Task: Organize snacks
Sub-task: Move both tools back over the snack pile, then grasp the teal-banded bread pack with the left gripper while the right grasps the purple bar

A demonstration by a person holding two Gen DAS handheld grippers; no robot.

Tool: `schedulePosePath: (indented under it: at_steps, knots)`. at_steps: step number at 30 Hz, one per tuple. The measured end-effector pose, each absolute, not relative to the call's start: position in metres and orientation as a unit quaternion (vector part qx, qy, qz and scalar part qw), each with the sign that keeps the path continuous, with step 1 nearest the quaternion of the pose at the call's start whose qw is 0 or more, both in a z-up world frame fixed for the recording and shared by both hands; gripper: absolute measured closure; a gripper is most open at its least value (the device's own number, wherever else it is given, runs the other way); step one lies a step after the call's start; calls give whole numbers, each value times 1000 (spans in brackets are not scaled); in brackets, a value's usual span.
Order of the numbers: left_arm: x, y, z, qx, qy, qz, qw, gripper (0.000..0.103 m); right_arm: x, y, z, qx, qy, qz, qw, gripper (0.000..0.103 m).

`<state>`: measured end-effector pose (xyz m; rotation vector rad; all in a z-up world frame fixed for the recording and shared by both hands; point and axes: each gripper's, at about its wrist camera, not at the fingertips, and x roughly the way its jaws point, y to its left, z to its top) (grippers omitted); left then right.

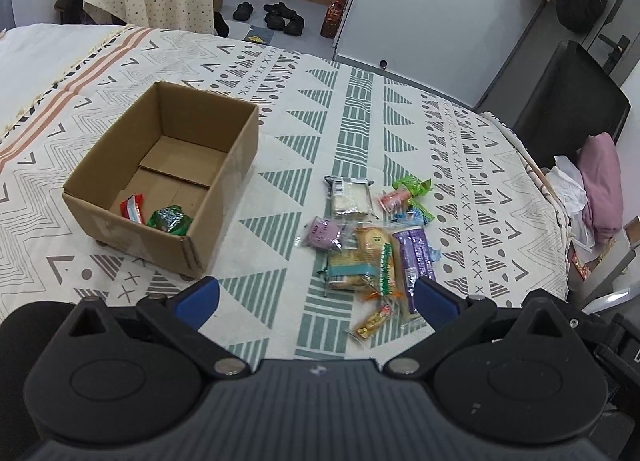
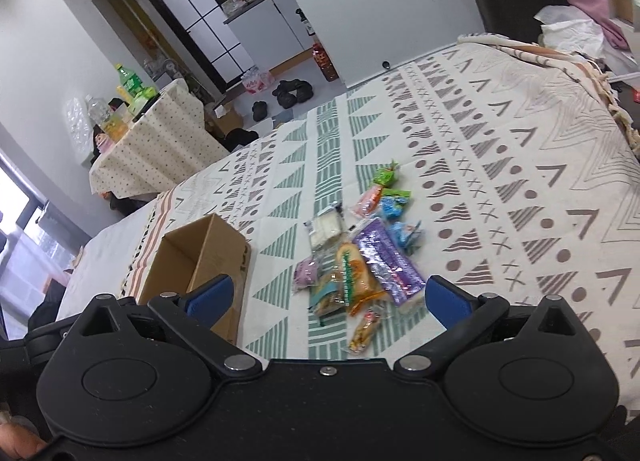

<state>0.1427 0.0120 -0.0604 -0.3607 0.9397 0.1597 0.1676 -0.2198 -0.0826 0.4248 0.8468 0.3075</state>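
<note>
A bed covered by a woven blanket [image 1: 360, 109] with grey, green and pink triangles, crosses and zigzags fills both views.

In the left wrist view, at 9 o'clock, sits an open cardboard box [image 1: 224, 197], rectangular, with plain brown walls and flaps folded flat inside. In its near corner lie two crinkly packets: a red and white one [image 1: 133, 208] and a green one [image 1: 169, 219] just beside it.

At about 4 o'clock from the box, well apart from it, lies a loose pile of snacks [image 1: 370, 245] on the blanket: a clear pack with a white block [image 1: 351, 197], a small lilac packet [image 1: 323, 233], glossy biscuit packs with green edging [image 1: 362, 261], a long shiny purple bar [image 1: 414, 257], and green, pink and blue sweets [image 1: 408, 197] at the pile's 1 o'clock.

The left gripper [image 1: 316, 299], black with blue pads, stands wide open at 6 o'clock, holding nothing; its pads hang above the blanket, the pile's near end between them.

In the right wrist view, the right gripper [image 2: 328, 299] is likewise spread fully, empty, framing the near end of the pile.
</note>
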Motion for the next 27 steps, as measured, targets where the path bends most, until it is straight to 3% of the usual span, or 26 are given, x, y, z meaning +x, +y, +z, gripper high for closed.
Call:
schedulePosePath:
  at_steps: [14, 18, 22, 27]
  knots:
    - [158, -21, -80, -186, 456, 75, 867, 3, 185, -255, -94, 200, 428, 137, 871, 0]
    - [165, -23, -86, -193, 452, 82, 867, 11, 192, -258, -96, 211, 428, 142, 868, 1]
    - [175, -21, -95, -199, 453, 86, 864, 20, 202, -258, -100, 212, 433, 134, 866, 6]
    - [191, -21, -112, -204, 466, 91, 856, 22, 217, -256, -114, 235, 448, 133, 853, 14]
